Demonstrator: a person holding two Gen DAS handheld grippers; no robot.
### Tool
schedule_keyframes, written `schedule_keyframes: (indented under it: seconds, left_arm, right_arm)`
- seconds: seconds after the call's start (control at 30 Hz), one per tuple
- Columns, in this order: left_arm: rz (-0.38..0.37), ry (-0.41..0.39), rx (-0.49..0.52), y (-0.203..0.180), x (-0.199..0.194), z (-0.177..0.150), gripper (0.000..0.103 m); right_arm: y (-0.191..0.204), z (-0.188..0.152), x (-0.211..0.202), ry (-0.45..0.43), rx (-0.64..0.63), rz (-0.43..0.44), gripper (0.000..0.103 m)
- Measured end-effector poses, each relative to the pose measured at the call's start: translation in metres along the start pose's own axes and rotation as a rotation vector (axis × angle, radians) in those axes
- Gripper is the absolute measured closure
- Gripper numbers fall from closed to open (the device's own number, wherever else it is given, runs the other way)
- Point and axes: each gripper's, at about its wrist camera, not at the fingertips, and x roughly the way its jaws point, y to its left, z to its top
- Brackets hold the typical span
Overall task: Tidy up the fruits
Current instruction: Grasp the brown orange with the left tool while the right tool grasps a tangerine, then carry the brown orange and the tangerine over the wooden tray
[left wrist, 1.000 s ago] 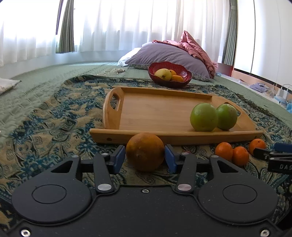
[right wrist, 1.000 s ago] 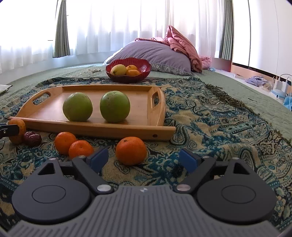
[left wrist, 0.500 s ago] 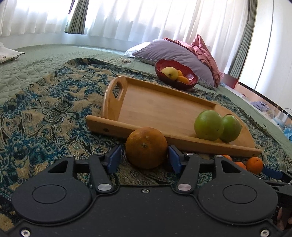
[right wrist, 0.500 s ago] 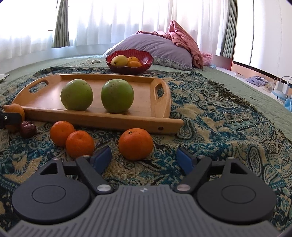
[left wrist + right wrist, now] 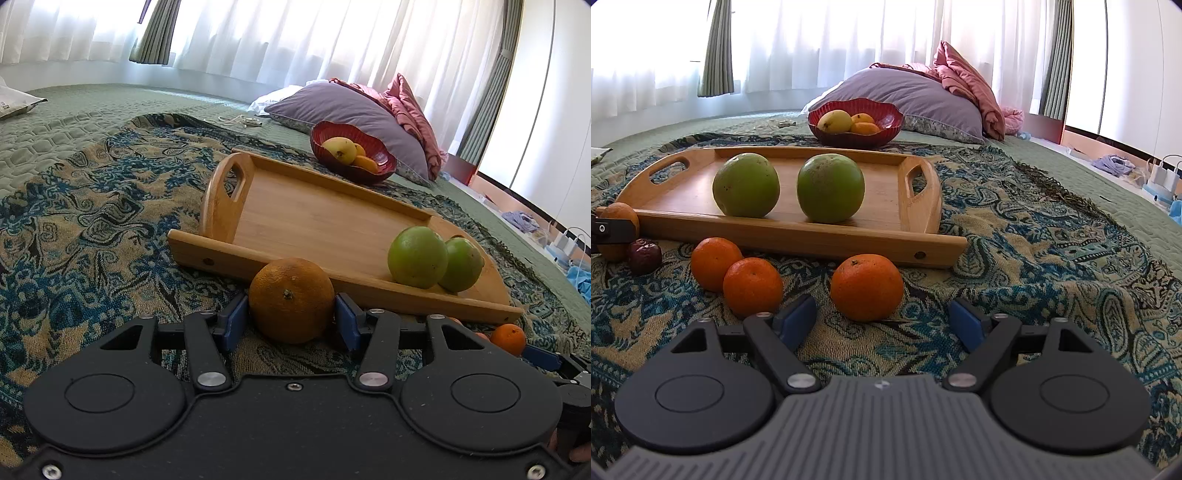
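Here, item by item:

- Left wrist view: left gripper [image 5: 291,321], blue pads pressed against both flanks of a large brownish orange [image 5: 291,300], pinching it; its jaws have just been closing on this fruit.
- The large orange sits just in front of the near rail of the wooden tray [image 5: 303,218], low over the patterned blanket [image 5: 85,229]; whether it rests on the cloth cannot be told.
- On the tray, at its right end: two green fruits [image 5: 417,257], touching each other.
- Beyond the tray: red bowl [image 5: 373,155] with yellow and orange fruit, in front of a purple pillow [image 5: 343,107].
- Lower right edge: one small orange [image 5: 508,339], beside the dark tip of the other tool.
- Right wrist view: right gripper [image 5: 882,321], jaws spread wide, nothing between the pads.
- One small tangerine [image 5: 866,286] on the blanket just ahead of the open jaws, slightly left of centre, clear of both pads.
- Two more tangerines [image 5: 738,273], touching, to the left; a dark red fruit [image 5: 644,254] further left.
- Far left edge: the large orange, partly hidden behind a black finger of the left gripper.
- Tray with the two green fruits side by side behind the tangerines; red bowl behind that.
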Motion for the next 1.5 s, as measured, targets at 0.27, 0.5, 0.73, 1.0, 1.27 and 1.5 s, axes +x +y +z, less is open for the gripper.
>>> schedule_keyframes:
  seconds: [0.27,0.5,0.73,1.0,1.27,1.5]
  left_arm:
    - [0.007,0.021,-0.028,0.001,0.01,0.002,0.053]
    - [0.03,0.039,-0.007,-0.001,0.007,0.009,0.055]
    - [0.083,0.007,0.082,-0.01,-0.002,0.013,0.055]
    - [0.088,-0.054,0.165,-0.025,-0.006,0.037,0.055]
    - [0.065,-0.054,0.187,-0.034,0.018,0.086,0.055]
    - [0.075,0.021,0.241,-0.037,0.069,0.13,0.055]
  right_arm:
    - [0.0,0.0,0.0,-0.002,0.009,0.005,0.017]
    - [-0.007,0.009,-0.013,-0.025,0.067,0.048,0.042]
    - [0.002,0.018,-0.005,-0.017,0.023,0.037,0.059]
    - [-0.003,0.035,-0.017,-0.082,0.043,0.024,0.06]
    - [-0.017,0.079,-0.015,-0.163,0.092,0.038,0.06]
    - [-0.027,0.13,0.021,-0.11,0.139,0.109,0.06]
